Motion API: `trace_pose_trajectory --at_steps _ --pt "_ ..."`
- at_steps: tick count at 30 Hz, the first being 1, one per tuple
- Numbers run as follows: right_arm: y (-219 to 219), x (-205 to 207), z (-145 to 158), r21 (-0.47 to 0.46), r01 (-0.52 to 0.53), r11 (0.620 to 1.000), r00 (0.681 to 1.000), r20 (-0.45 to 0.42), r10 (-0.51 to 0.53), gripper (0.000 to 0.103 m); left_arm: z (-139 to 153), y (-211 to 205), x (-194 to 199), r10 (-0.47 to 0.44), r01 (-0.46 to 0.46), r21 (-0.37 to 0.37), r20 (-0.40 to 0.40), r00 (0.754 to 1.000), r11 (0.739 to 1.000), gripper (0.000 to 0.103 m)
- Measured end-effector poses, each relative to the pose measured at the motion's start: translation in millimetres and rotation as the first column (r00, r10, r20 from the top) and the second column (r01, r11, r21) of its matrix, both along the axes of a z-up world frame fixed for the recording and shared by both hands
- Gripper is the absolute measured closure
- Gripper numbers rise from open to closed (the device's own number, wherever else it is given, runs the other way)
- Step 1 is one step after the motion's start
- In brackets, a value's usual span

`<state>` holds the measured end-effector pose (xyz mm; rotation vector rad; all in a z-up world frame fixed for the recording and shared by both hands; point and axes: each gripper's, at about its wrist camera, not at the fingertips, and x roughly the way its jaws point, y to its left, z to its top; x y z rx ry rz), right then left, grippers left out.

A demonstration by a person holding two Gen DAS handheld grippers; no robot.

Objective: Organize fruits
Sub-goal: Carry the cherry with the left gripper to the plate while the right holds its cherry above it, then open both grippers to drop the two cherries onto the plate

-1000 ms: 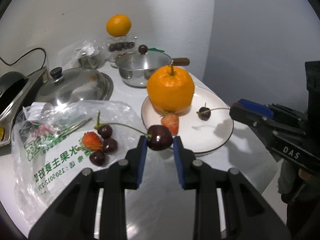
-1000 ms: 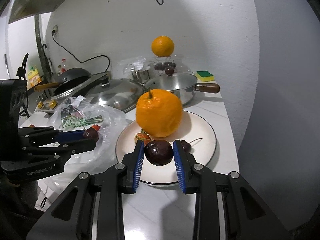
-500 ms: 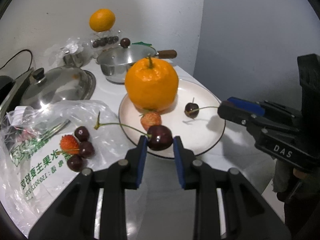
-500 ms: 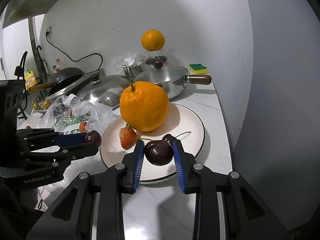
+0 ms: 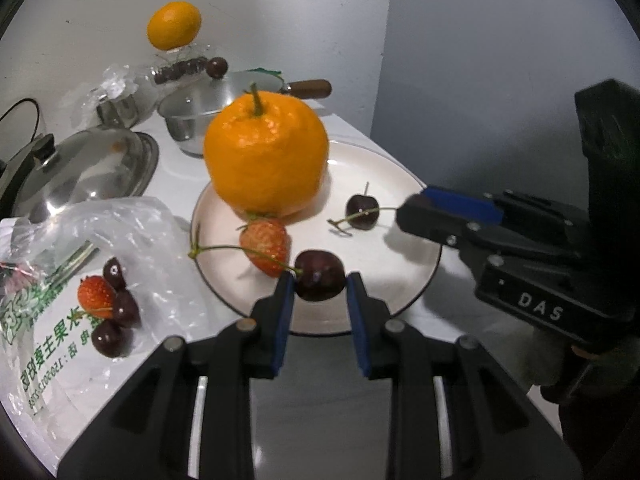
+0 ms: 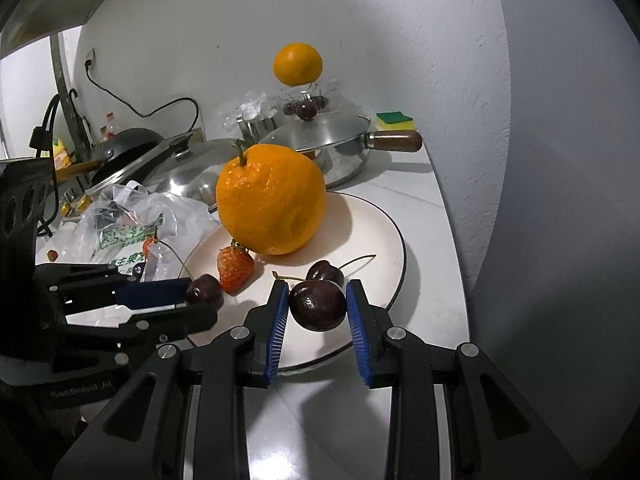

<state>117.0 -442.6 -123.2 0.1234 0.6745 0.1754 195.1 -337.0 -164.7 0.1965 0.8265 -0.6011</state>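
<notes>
**Gripping one cherry in each tong over the plate**

Left wrist view: left gripper [image 5: 319, 286] tilted steeply down toward the near rim of the white plate [image 5: 412, 280]. Pads narrowly set and clamped on a dark cherry [image 5: 319, 275]; its long stem runs off toward 9 o'clock, across the plate edge. At 12 o'clock, the big orange [image 5: 266, 156] sits on the plate, a strawberry [image 5: 266, 246] just beside its base. A loose cherry [image 5: 362, 211] lies at 1 o'clock. Right gripper enters from 3 o'clock, seen side-on, its catch hidden from here. Only this view shows the plastic bag [image 5: 132, 232] at 9 o'clock with its strawberry and three cherries [image 5: 116, 308] lying on the printed part.

Right wrist view: right gripper [image 6: 317, 307] pitched down over the plate's near edge, jaws drawn close and pinching a second cherry [image 6: 317, 306]. The loose cherry sits just behind it at 12 o'clock. Left gripper comes in from 9 o'clock, its cherry showing at the tip. Only here: the yellow-green sponge [image 6: 395, 120] at 1 o'clock, beyond the lidded pan [image 6: 320, 140], and a dark pan far off at 10 o'clock.
</notes>
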Motion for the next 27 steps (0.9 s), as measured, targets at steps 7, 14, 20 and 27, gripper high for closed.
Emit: trace_pose_trajectory --at_steps 7,14,20,27 --pt "-2 5 -6 -0.012 0.005 1.0 1.0 -0.027 -0.006 0.071 -6 -7 1 -0.02 0.02 -0.004 -0.023 1.0 1.0 0.075" --pt "-1 5 -8 -0.023 0.01 1.0 0.999 -0.037 -0.011 0.071 -7 -8 2 -0.025 0.025 -0.01 -0.033 0.999 1.0 0.074" --pt "4 7 -9 -0.04 0.008 0.999 0.999 -0.048 -0.01 0.071 -6 -3 3 -0.018 0.018 -0.015 -0.036 0.999 1.0 0.072" --pt "11 7 -7 -0.059 0.008 0.998 0.998 -0.057 -0.011 0.071 0 8 0 -0.002 0.002 -0.03 -0.025 1.0 1.0 0.071"
